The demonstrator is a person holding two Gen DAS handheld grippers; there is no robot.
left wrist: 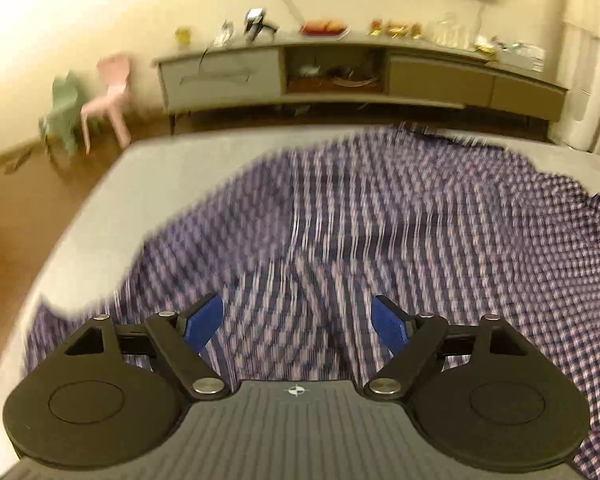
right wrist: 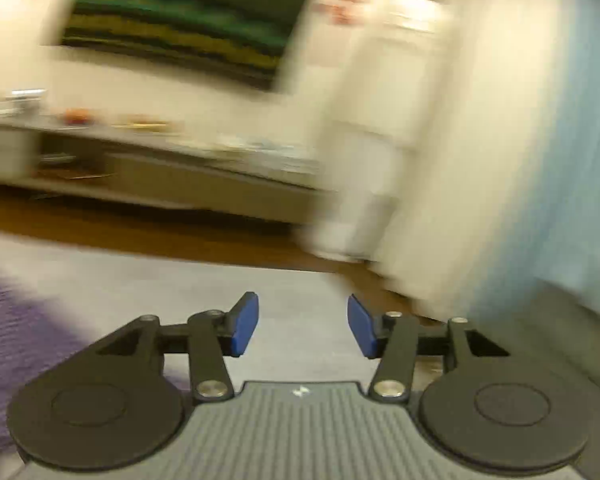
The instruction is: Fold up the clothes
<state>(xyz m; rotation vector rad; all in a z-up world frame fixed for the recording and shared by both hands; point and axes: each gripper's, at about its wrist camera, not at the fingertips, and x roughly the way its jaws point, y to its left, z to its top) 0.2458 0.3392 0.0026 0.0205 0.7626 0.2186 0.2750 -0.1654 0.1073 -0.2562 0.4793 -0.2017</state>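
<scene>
Meanwhile both grippers' fingers [left wrist: 390, 326] gape empty over the checked shirt [left wrist: 380, 216], low sideboard [left wrist: 340, 76] beyond.

Both handheld tools share one build. The left gripper [left wrist: 298, 322] has two blue, finely ribbed pads [left wrist: 204, 322] set on black fingers, each carried by flat black link bars pinned with round silver screws. Behind them sit two broad black discs, each marked with a shallow inset circle, and triangular cut-outs open the outer arms. Between the discs runs a grey body with lengthwise ridges, stamped near its front edge with a small white crosshair mark. The right gripper [right wrist: 303, 324] is the same: blue pads [right wrist: 244, 326], black linkage, silver screws, grey ribbed body (its white mark is blurred)
</scene>
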